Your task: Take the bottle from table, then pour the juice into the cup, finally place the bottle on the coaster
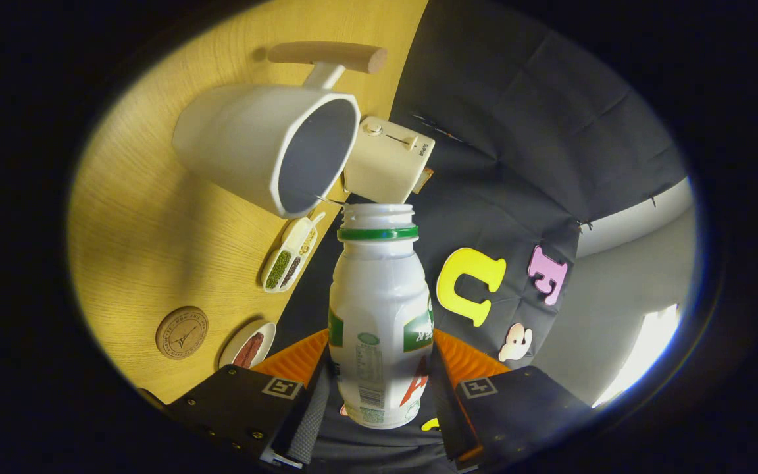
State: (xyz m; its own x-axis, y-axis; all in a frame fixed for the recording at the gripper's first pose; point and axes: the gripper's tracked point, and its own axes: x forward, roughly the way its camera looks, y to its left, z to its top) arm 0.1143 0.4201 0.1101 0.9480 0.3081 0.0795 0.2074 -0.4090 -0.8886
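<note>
Claw (379,395) clamped on the white plastic juice bottle with green neck ring and green label (379,316); both fingers (310,411) press the bottle's lower body from either side. Bottle cap off, open mouth pointing ahead of the fingers, toward the rim of the cup.

Whole view rolled: the light wooden tabletop (155,217) runs up one side, the dark cloth wall on the other. Bottle held off the tabletop.

Large white cup with a straight wooden handle (267,148) stands on the tabletop just beyond the bottle mouth, its opening facing the camera; inside looks grey, contents cannot be made out. Bottle mouth close to the cup's rim but apart from it.

Cream-coloured toaster with a side lever (389,161) behind the cup, against the wall.

Small white divided dish holding green and dark grains (290,253) beside the bottle's shoulder. Round wooden coaster with an engraved mark (181,332) near the left finger, bare. White oval dish with something reddish-brown in it (247,345) just beside the coaster.
</note>
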